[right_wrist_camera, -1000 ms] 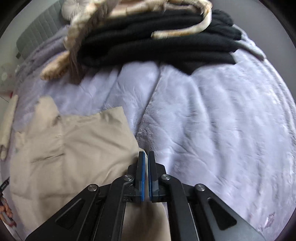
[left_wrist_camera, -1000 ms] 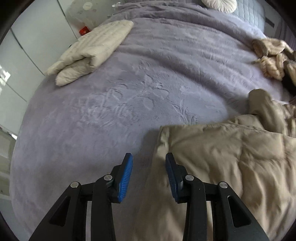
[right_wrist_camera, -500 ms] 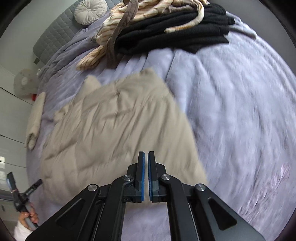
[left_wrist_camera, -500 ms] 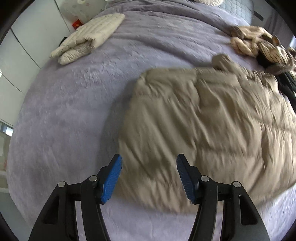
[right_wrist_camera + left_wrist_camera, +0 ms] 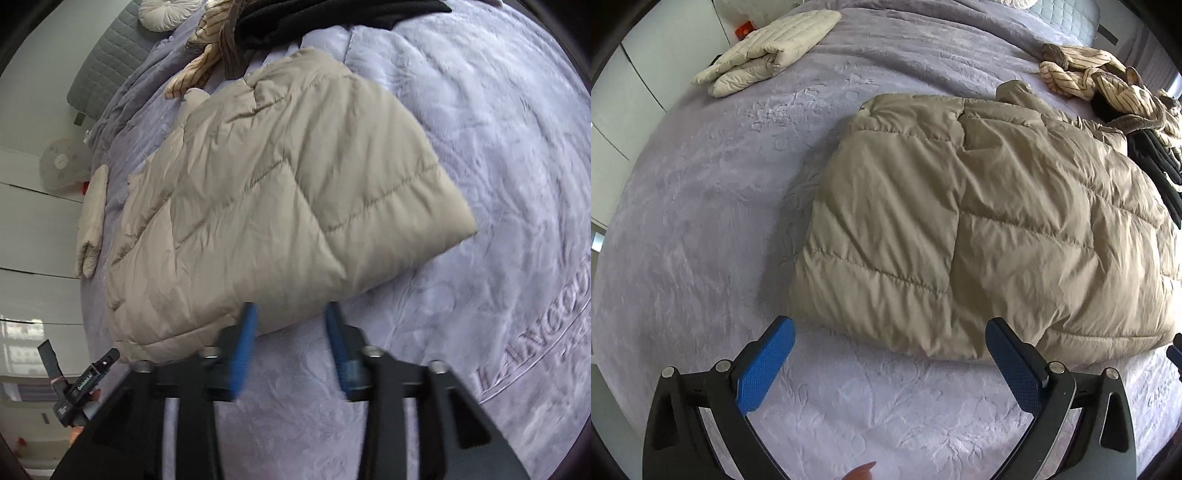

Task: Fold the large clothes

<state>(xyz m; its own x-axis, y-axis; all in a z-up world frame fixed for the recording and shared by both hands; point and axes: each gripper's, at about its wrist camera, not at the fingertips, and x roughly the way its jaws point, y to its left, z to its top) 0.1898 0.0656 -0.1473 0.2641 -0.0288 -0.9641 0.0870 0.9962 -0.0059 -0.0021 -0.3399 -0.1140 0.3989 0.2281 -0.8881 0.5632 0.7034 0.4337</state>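
A large beige quilted puffer jacket (image 5: 979, 225) lies folded flat on the lilac bed cover (image 5: 713, 206); it also shows in the right wrist view (image 5: 280, 192). My left gripper (image 5: 890, 354) is wide open and empty, just short of the jacket's near hem. My right gripper (image 5: 290, 339) is open and empty, above the jacket's near edge; its blue fingers (image 5: 242, 350) are blurred. The left gripper shows at the lower left of the right wrist view (image 5: 79, 384).
A folded cream quilted garment (image 5: 768, 48) lies at the bed's far left. A pile of striped (image 5: 1097, 77) and black clothes (image 5: 332, 11) lies at the far right. A round pillow (image 5: 166, 11) and grey headboard (image 5: 103, 62) stand beyond. White cupboards (image 5: 628, 85) flank the bed.
Both grippers pulled back from the jacket towards the bed's near edge. The left opened wider. The right, shut before, has opened and let go of the jacket.
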